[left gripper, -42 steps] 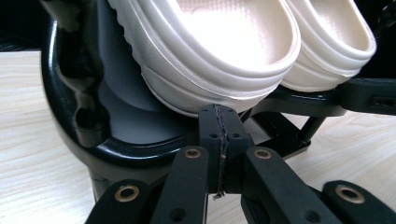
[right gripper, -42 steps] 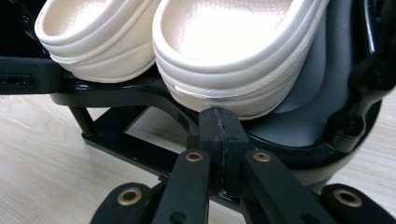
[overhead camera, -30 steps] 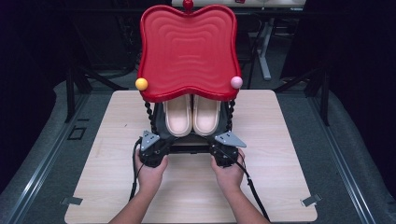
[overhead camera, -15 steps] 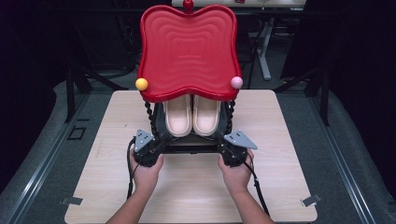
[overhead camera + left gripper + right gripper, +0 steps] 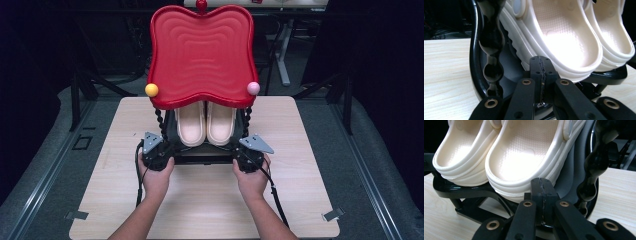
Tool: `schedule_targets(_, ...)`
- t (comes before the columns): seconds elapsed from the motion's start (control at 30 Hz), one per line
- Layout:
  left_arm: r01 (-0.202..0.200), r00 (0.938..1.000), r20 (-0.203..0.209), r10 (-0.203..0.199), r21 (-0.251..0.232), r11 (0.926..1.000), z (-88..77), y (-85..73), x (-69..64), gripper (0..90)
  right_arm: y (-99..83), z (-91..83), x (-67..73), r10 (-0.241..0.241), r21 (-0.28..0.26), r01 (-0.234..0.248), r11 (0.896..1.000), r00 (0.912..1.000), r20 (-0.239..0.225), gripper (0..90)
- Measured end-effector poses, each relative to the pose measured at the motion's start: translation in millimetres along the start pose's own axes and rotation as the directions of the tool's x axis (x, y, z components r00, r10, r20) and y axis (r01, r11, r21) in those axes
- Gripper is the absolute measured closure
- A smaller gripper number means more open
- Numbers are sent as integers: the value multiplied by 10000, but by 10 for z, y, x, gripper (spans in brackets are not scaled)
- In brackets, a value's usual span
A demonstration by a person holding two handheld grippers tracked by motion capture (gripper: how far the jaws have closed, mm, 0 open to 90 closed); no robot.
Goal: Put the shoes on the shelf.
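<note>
Left tool [image 5: 161, 154] sat at the rack's front-left corner, jaws clenched w/ pads pressed flat together, nothing between them. Beside it a glossy black beaded post [image 5: 491, 47] rose from the rack's curved black frame. Yellow ball [image 5: 151, 90] capped the top-left corner. Middle: pair of cream clogs [image 5: 205, 123], smooth moulded foam w/ ribbed soles & dimpled footbeds, heels resting on the black rack [image 5: 204, 155] under a glossy red wavy-edged top [image 5: 201, 52] w/ rippled surface. Pink ball [image 5: 253, 88] at right corner. Right tool [image 5: 249, 157] at front-right corner, also clenched empty. Tabletop [image 5: 210, 200] was pale wood grain; grey floor & dark room around.
</note>
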State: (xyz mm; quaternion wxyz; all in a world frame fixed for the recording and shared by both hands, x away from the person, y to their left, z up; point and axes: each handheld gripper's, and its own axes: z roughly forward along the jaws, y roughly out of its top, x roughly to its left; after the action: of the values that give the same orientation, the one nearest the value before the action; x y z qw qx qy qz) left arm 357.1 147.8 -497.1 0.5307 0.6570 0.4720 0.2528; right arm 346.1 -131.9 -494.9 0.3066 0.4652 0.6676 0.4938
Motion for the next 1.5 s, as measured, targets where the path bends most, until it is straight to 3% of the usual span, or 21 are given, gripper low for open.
schedule_targets(0.47, 78, 9998, 167, -78, -15, 10000, 26, 3, 35, 899, 3, 20, 16, 50, 6, -50, 10000, 9999, 106, 899)
schedule_targets(1.07, -22, 10000, 88, 21, 141, 9999, 75, 52, 42, 899, 6, 66, 5, 187, -59, -186, 9998, 9997, 127, 899)
schedule_targets(1.17, -31, 10000, 45, 31, 186, 9998, 87, 72, 43, 899, 6, 88, -1, 319, -68, -318, 9995, 9995, 90, 899)
schedule_targets(1.5, -31, 9996, -285, 30, -22, 10000, 116, 110, 53, 896, 16, 96, 15, 67, -56, -66, 10000, 9997, 226, 898)
